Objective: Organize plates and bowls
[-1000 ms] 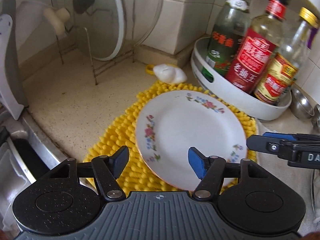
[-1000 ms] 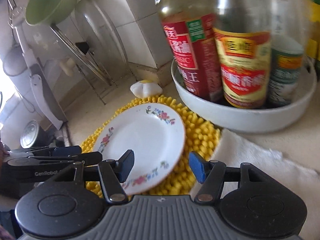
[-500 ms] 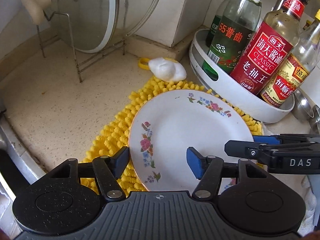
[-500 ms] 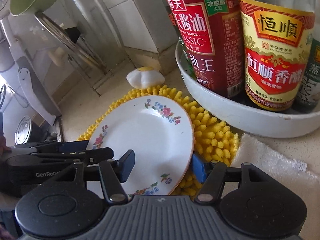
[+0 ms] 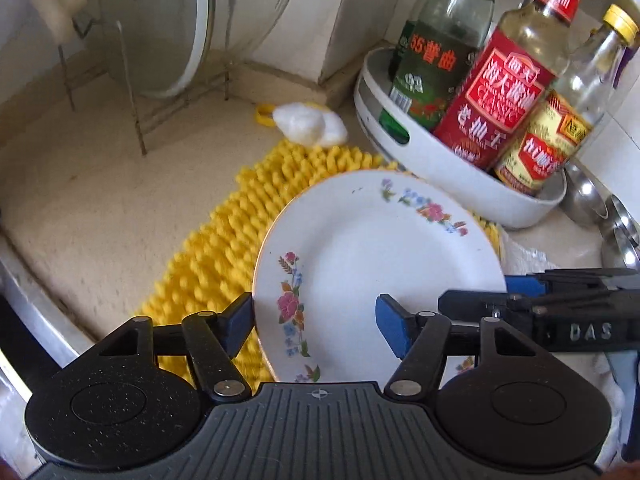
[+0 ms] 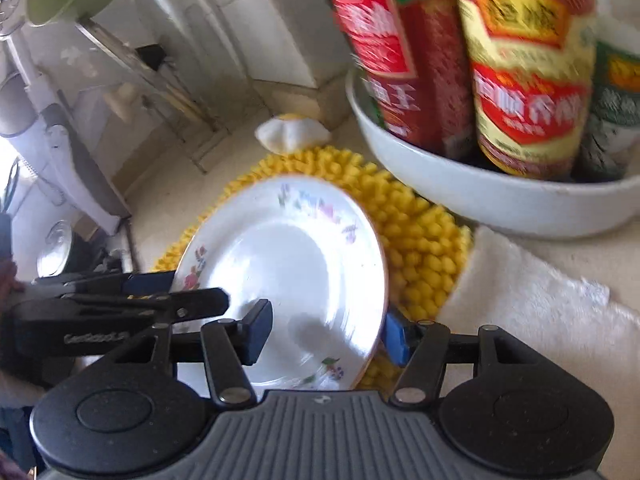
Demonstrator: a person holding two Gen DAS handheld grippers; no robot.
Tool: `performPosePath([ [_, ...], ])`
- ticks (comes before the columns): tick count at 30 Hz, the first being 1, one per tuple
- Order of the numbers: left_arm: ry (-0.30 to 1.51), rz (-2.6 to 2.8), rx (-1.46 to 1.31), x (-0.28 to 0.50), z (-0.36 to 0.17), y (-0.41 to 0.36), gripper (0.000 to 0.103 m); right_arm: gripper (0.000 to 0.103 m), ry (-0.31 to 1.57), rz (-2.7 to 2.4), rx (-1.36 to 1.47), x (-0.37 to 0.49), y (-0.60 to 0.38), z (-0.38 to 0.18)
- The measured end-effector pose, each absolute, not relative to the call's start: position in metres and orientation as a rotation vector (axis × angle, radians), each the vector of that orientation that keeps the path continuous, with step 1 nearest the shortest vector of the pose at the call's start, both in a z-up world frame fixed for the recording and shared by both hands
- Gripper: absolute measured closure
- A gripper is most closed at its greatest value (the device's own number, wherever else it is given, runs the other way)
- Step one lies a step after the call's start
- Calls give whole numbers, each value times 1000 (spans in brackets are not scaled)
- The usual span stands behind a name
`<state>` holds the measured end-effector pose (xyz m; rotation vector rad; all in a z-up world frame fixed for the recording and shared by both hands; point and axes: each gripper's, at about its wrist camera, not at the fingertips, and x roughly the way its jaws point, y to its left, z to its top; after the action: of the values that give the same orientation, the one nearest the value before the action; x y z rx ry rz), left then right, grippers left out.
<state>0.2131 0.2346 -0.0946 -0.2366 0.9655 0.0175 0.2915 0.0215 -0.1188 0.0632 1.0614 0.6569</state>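
While the plate (image 5: 380, 272), glazed, stiff and breakable, is lying on the mat (image 5: 224, 248), the right hand-held gripper (image 6: 326, 334) is closing across its rim and the left hand-held gripper (image 5: 316, 322) is straddling the opposite edge, part-open.

White plate (image 5: 380, 264) with little flower sprays round the rim and a thin orange edge. It's empty, face up, on a yellow bobbly mat (image 5: 240, 240), looks tipped a bit, rim poking past the mat.
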Motion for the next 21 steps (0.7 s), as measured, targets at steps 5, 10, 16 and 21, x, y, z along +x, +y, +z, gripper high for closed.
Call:
performPosePath([
  [5, 981, 51, -212, 216, -97, 234, 34, 22, 1069, 654, 108, 291, 24, -122],
  [10, 966, 29, -157, 215, -101, 222, 25, 23, 1020, 657, 39, 281, 31, -123],
  [16, 949, 47, -156, 212, -99, 220, 33, 34, 1034, 589, 21, 281, 34, -117],
  [21, 938, 48, -154, 209, -95, 223, 35, 34, 1030, 581, 8, 273, 34, -112],
])
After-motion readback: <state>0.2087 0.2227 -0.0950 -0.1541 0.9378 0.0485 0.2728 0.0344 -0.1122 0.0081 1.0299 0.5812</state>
